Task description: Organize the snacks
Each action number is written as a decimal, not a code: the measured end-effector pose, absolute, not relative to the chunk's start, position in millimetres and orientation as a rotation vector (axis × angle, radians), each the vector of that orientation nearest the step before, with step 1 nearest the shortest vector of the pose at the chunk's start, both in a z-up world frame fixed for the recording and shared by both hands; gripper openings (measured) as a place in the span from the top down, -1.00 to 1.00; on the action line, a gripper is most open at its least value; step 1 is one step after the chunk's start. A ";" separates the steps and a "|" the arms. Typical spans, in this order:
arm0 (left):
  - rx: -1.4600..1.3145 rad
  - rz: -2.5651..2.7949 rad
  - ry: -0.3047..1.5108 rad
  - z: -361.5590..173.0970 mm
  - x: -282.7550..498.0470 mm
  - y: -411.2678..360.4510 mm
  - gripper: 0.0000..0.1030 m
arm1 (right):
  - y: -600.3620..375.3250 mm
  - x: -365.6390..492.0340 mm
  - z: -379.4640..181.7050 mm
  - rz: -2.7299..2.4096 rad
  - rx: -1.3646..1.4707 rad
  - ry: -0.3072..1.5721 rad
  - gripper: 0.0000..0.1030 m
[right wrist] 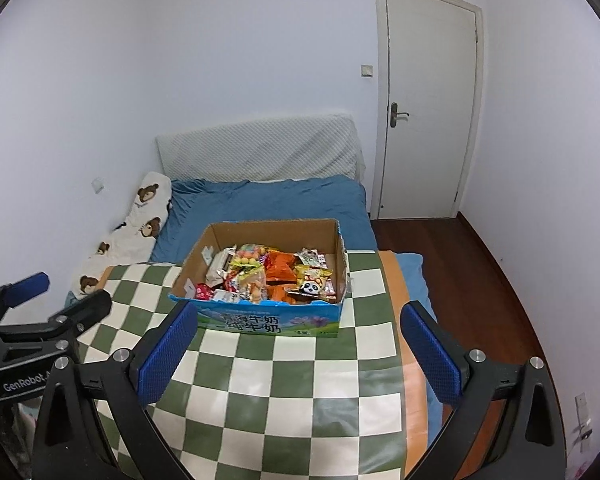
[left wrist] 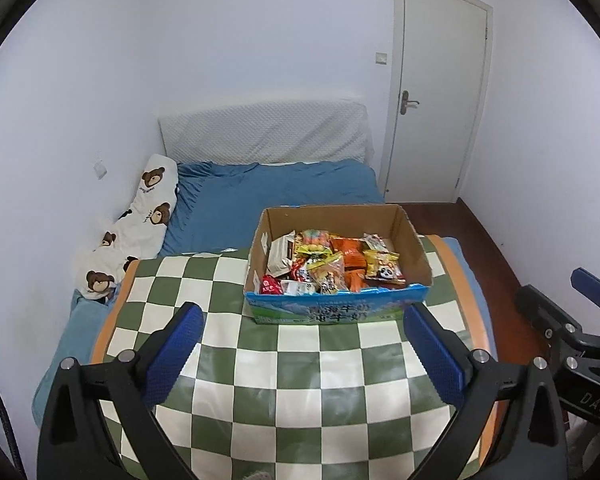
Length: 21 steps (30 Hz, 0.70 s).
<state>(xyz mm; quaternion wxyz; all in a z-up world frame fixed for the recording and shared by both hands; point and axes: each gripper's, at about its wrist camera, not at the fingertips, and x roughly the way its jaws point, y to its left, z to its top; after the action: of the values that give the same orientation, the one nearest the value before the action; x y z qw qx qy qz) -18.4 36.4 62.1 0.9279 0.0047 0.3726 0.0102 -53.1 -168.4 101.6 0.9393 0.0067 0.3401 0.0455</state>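
A cardboard box point(left wrist: 414, 246) with a blue printed front holds several colourful snack packets point(left wrist: 332, 262). It stands at the far side of a green and white checked table point(left wrist: 300, 380). My left gripper point(left wrist: 304, 320) is open and empty, held above the table short of the box. In the right wrist view the same box point(right wrist: 342, 258) of snacks point(right wrist: 276, 274) sits ahead, and my right gripper point(right wrist: 300, 316) is open and empty just short of its front. The right gripper also shows at the right edge of the left wrist view point(left wrist: 580, 320).
A bed with a blue sheet point(left wrist: 268, 192), a white headboard pad point(left wrist: 264, 132) and a bear-print pillow point(left wrist: 140, 216) lies behind the table. A closed white door point(left wrist: 440, 92) stands at the back right. Dark wood floor point(right wrist: 460, 264) runs along the right.
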 end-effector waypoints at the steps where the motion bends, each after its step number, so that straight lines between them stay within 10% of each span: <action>1: 0.010 0.028 0.766 59.2 -13.0 36.8 -0.99 | -169.1 -48.8 98.6 0.093 0.020 0.699 -1.00; 21: -0.005 0.068 0.860 13.8 64.6 42.1 -0.99 | -161.3 31.9 56.4 0.046 0.003 0.752 -1.00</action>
<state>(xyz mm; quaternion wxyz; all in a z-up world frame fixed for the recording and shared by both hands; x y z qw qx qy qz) 64.6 42.1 13.8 0.9084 -0.0026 0.4168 0.0330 31.9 -161.3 56.4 0.9300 0.0016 0.3669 0.0227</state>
